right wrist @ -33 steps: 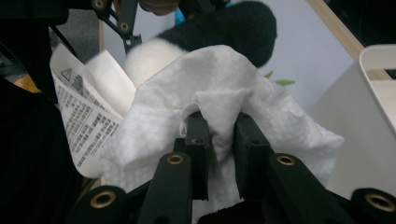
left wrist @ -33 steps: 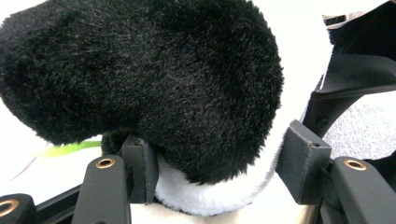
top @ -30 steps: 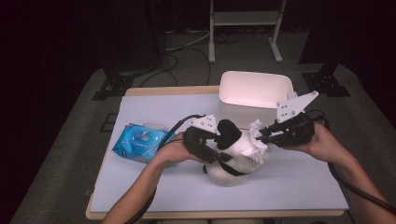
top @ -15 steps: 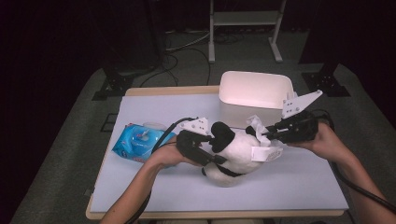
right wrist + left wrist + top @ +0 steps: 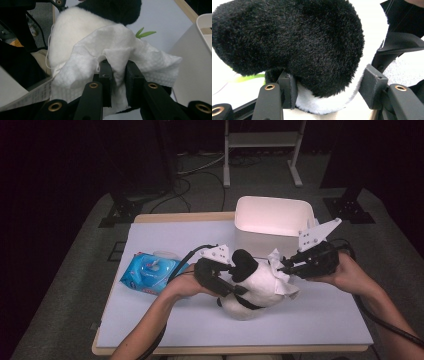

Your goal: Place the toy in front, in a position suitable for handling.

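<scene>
In the high view, a black-and-white plush panda toy point(image 5: 252, 287) lies at the centre of the pale grey surface point(image 5: 165, 315), just in front of a white plastic bin point(image 5: 272, 217) in the upper right of the frame. The left claw point(image 5: 235, 272) is closed around the toy's black ear, and the right claw point(image 5: 281, 267) pinches a crumpled white wet wipe point(image 5: 280, 277) laid against the white fur. A blue pack of wipes point(image 5: 152, 272) rests at centre left, apart from the toy.

In the left gripper view, the black fur of the ear point(image 5: 294, 42) bulges between the two pads point(image 5: 289, 90), with a rim of white plush beneath; the toy is held steady here (a soft thing, so it will squash rather than slip).

In the right gripper view, the wipe point(image 5: 117, 55) is bunched and clamped between the black jaws at lower centre, draped over the white body, and a small green leaf detail point(image 5: 145, 32) shows at upper right beside the bin wall point(image 5: 195, 62).

The wiping is probably done best with short strokes along the fur while the ear grip is kept firm, and with the cloth kept flat so that the jaws themselves are not dragged over the plush.
</scene>
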A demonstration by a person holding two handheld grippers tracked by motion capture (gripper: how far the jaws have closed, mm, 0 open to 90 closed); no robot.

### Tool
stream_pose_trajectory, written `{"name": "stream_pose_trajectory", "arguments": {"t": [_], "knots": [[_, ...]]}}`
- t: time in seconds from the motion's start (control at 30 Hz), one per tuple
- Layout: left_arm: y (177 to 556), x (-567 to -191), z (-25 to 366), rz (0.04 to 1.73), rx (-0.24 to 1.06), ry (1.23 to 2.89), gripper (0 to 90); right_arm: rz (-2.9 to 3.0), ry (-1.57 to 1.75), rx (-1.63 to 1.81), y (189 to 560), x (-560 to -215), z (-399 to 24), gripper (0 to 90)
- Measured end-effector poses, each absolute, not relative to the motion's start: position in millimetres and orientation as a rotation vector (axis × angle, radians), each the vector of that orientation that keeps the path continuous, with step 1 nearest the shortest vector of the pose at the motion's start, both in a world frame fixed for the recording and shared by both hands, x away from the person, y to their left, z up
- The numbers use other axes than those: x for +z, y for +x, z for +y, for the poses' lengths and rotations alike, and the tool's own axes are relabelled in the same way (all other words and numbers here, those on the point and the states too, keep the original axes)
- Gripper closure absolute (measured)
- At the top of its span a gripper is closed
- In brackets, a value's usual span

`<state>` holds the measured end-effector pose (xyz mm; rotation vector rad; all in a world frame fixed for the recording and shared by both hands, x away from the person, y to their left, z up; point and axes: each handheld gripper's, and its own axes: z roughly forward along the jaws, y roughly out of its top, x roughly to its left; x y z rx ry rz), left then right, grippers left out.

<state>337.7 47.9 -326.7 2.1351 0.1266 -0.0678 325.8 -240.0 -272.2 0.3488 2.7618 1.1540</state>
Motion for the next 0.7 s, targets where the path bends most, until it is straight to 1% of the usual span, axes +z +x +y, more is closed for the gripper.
{"name": "stream_pose_trajectory", "arguments": {"t": [0.17,0.3,0.7], "knots": [[339,-324,41,0.088,-0.060,2.167,40.3,2.759,0.317,1.160,324,-265,-234,76.8],[338,-323,37,0.095,-0.062,2.167,40.4,2.761,0.303,1.153,323,-262,-233,76.8],[340,-322,41,0.116,-0.058,2.168,40.4,2.765,0.403,1.168,324,-281,-255,76.7]]}}
